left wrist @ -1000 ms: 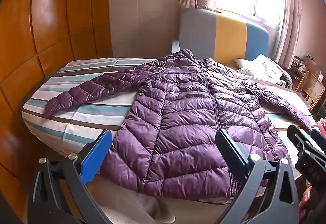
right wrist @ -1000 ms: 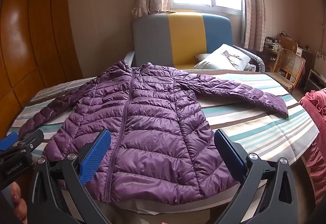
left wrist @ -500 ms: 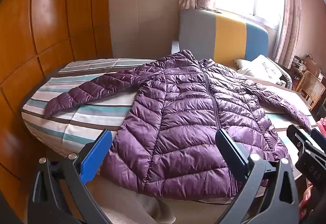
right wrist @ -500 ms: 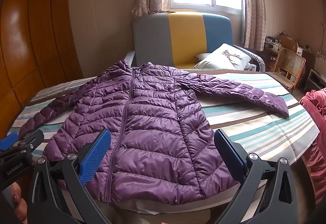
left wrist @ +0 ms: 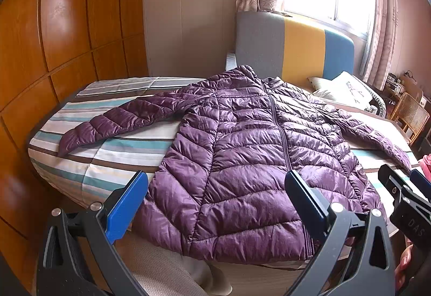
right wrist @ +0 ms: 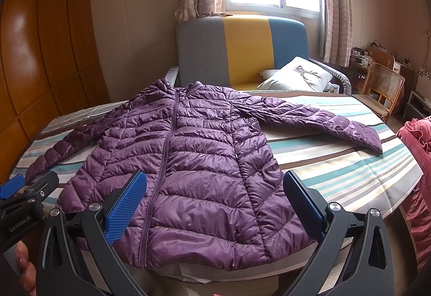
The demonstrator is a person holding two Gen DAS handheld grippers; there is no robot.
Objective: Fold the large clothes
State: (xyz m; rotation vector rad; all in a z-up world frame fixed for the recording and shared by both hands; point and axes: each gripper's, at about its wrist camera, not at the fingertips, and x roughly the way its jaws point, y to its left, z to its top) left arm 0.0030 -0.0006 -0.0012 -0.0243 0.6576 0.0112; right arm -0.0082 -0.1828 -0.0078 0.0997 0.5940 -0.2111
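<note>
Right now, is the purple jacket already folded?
No, the purple jacket lies flat and zipped on the striped bed with both sleeves spread out to the sides.

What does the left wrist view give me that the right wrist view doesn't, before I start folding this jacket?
Left wrist only: the left sleeve cuff in full on the striped sheet, and the right gripper at frame edge. Right wrist only: the right sleeve cuff in full, the pink cloth, the wicker chair. Both: the purple jacket lying flat, zipped, and both grippers open, touching nothing.
</note>
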